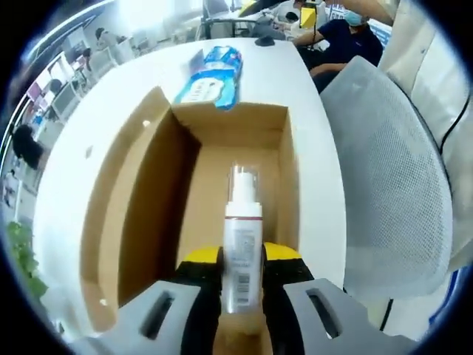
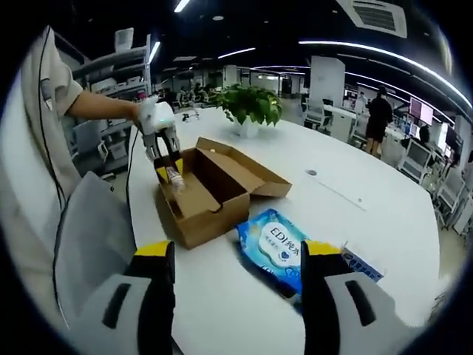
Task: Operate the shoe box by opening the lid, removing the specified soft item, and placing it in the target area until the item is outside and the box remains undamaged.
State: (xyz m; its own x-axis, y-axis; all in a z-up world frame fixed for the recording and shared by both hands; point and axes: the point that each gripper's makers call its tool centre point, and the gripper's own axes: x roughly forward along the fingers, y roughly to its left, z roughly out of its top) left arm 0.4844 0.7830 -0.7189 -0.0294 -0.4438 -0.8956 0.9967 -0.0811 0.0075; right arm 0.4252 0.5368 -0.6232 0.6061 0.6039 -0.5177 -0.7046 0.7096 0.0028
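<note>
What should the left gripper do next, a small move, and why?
Probably lift the bottle straight up out of the open box: the left gripper is shut on it above the box floor, and the right gripper hangs open, away.

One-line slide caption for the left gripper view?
Left tool grips a spray bottle over the open shoe box; blue wipes pack behind.

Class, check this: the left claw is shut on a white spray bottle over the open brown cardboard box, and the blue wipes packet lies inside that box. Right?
One error: the blue plastic wipes packet lies on the white table beside the open brown cardboard box, as the right gripper view shows. The left claw is indeed shut on the white spray bottle.
</note>
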